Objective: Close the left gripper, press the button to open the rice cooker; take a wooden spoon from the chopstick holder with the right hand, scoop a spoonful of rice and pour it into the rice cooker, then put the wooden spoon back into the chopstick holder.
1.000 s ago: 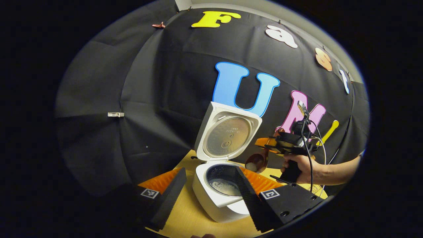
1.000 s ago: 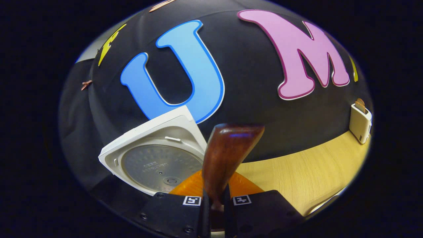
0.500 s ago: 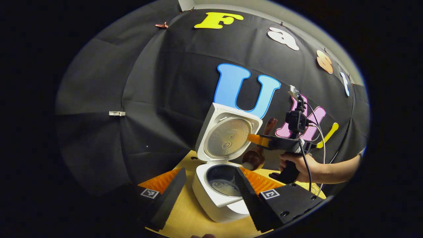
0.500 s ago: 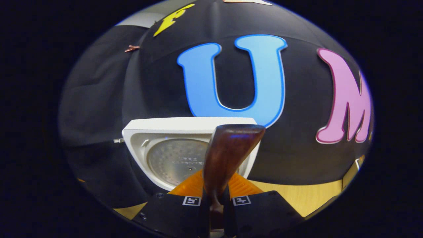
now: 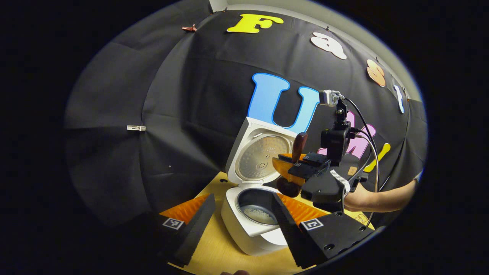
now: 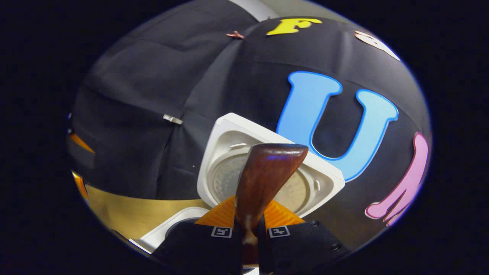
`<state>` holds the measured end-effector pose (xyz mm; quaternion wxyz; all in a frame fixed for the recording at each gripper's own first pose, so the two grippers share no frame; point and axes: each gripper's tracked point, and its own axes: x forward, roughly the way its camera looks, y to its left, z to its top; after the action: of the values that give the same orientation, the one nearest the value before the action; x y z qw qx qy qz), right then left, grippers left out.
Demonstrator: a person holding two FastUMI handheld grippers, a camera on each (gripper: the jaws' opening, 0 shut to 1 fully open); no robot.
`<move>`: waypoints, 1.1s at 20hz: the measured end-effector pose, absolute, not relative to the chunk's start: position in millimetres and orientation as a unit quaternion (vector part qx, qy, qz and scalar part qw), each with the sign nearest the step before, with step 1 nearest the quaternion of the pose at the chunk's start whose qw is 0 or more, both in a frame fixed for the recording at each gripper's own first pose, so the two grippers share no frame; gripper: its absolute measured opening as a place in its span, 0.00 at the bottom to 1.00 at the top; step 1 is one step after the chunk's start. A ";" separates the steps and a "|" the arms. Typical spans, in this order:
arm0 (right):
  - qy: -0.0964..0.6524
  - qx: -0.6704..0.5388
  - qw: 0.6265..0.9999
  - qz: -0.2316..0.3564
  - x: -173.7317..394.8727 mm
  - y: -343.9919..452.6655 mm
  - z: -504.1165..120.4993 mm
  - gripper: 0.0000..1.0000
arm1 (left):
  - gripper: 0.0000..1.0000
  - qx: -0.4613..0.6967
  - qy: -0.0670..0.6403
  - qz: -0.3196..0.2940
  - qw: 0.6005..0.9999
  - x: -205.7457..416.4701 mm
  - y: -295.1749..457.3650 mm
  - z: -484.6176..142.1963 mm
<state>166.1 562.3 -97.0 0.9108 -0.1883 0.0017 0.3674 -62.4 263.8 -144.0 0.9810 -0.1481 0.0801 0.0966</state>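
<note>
The white rice cooker (image 5: 244,238) stands open on the wooden table, its lid (image 5: 261,154) raised. Some rice lies in the inner pot (image 5: 256,214). My left gripper (image 5: 241,219) is open, its fingers spread to either side of the cooker and nothing between them. My right gripper (image 5: 284,163), held by a hand (image 5: 357,200), hovers at the pot's right side, shut on a dark wooden spoon (image 5: 299,145). The spoon's bowl (image 5: 285,187) hangs just above the pot's right rim. In the right gripper view the spoon handle (image 6: 263,175) stands up between the fingers of that gripper (image 6: 246,231), before the lid (image 6: 229,149).
The pale wooden table (image 5: 219,254) carries the cooker, and bare table (image 6: 126,204) lies left of the cooker's rim (image 6: 168,231). The black cloth wall stands close behind the lid. A cable (image 5: 372,152) trails from the right gripper.
The right gripper swung left towards the cooker and rolled over. The spoon's bowl, earlier showing rice, now hangs at the pot's rim with its back turned. The left gripper barely moved.
</note>
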 end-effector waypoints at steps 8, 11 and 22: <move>0.087 -0.069 0.927 0.358 165.4 552.7 -105.8 0.19 | 0.95 -0.148 0.081 0.099 0.981 -67.3 259.5 -142.2; 0.144 0.060 0.929 0.337 177.0 534.0 -103.9 0.20 | 0.95 -0.146 0.081 0.098 0.981 -67.8 254.9 -140.5; 0.164 0.331 0.883 0.290 198.3 444.2 -63.7 0.19 | 0.95 -0.123 0.075 0.087 0.986 -55.3 216.7 -120.0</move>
<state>198.3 444.2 -63.7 0.8830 0.3309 0.1637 0.2899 -55.3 216.7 -120.0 0.9857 -0.1232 0.0750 0.0870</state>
